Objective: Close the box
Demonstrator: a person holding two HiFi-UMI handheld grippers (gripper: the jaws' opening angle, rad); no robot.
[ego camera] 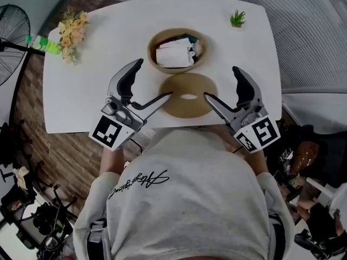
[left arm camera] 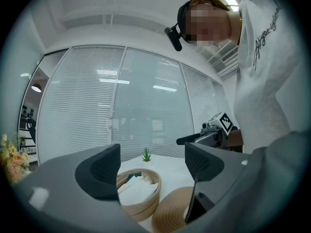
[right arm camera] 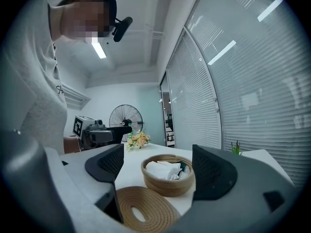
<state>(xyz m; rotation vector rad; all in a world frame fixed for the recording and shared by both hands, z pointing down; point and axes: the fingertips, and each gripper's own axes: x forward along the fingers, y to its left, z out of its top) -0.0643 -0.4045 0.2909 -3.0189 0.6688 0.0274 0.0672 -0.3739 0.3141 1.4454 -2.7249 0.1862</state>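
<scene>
both the left tongs (ego camera: 154, 78) and right tongs (ego camera: 220, 82) stand wide apart and empty, the round lid (ego camera: 187, 83) lying on the worktop (ego camera: 81, 102) between their tips and the open box (ego camera: 157, 64) just beyond, so it looks best to pinch opposite lid edges evenly, lift level and centre it over the rim.

Rough, matt coiled-rope box (ego camera: 153, 52) and lid (ego camera: 173, 105); smooth, matt white table (ego camera: 97, 64)
</scene>
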